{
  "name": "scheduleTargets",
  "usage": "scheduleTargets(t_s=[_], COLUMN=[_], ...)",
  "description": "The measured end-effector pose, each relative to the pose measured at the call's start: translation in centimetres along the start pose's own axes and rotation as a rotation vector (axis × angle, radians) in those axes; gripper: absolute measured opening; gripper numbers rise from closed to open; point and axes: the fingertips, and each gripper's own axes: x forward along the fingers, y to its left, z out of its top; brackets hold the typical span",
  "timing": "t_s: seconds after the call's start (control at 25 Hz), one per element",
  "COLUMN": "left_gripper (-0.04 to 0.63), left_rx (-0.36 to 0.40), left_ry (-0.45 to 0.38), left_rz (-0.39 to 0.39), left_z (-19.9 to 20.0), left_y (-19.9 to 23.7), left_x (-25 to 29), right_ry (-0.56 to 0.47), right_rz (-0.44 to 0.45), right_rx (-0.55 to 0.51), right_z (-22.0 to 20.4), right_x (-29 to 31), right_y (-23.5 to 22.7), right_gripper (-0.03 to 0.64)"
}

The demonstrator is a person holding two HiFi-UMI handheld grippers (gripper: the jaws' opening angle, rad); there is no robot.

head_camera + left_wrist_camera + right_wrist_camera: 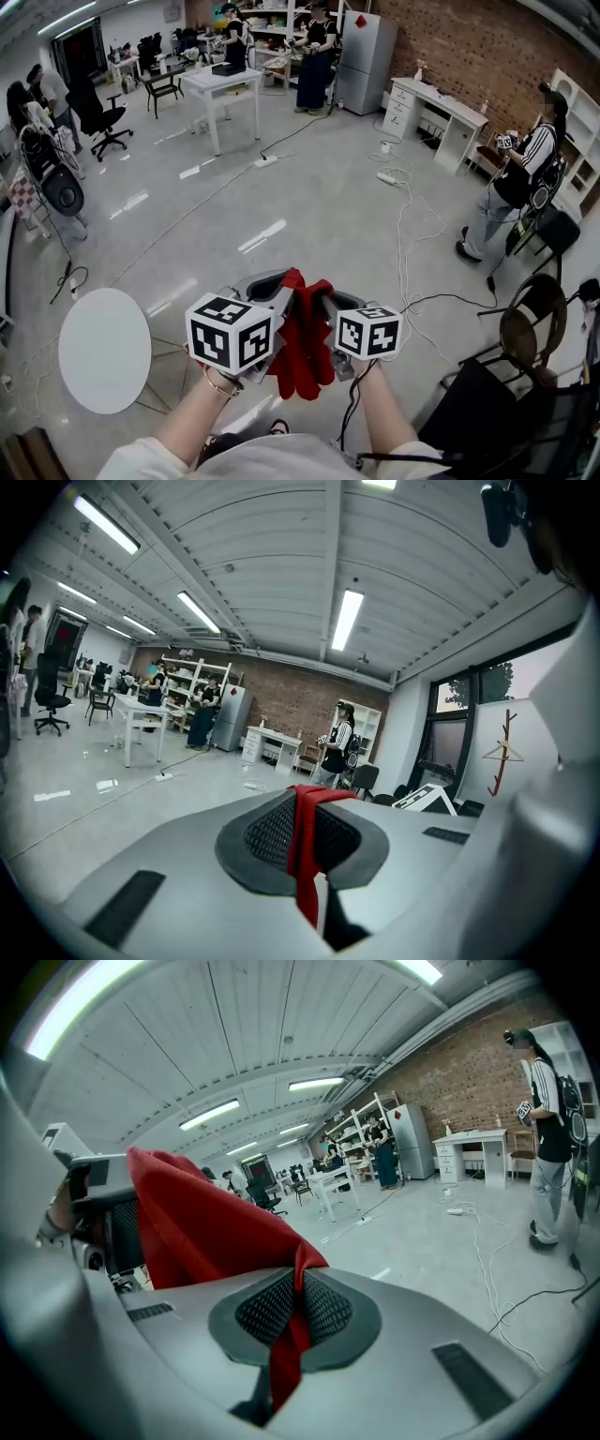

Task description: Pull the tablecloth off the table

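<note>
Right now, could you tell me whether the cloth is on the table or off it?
Off: the cloth hangs bunched, clamped in the left gripper and right gripper; the table is bare.

White bench (208, 84) at far end of floor (309, 202), black box (228, 68) near its back edge. Grey fridge (366, 58) against brick wall (469, 42). White drawer bench (448, 112) along same wall. Power strip (386, 176) with cables on floor. Person in striped top (527, 178) standing at right. Black office chair (98, 117) at left. Dark chairs (530, 323) at lower right.
</note>
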Motion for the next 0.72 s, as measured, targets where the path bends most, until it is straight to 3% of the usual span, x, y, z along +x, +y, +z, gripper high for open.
scheduleTargets(t_s=[0.44, 0.72], left_gripper=[0.020, 0.020], left_rx=[-0.040, -0.035], left_ry=[-0.024, -0.048], left_rz=[0.143, 0.194], left_z=[-1.0, -0.6], left_y=[4.5, 7.9], left_x=[-3.8, -6.6], right_ry=[-0.018, -0.101], right_rz=[0.016, -0.061], right_rx=[-0.034, -0.023], right_z=[0.5, 2.0], right_x=[2.2, 2.8], right_y=[2.2, 4.1], right_gripper=[0.028, 0.029])
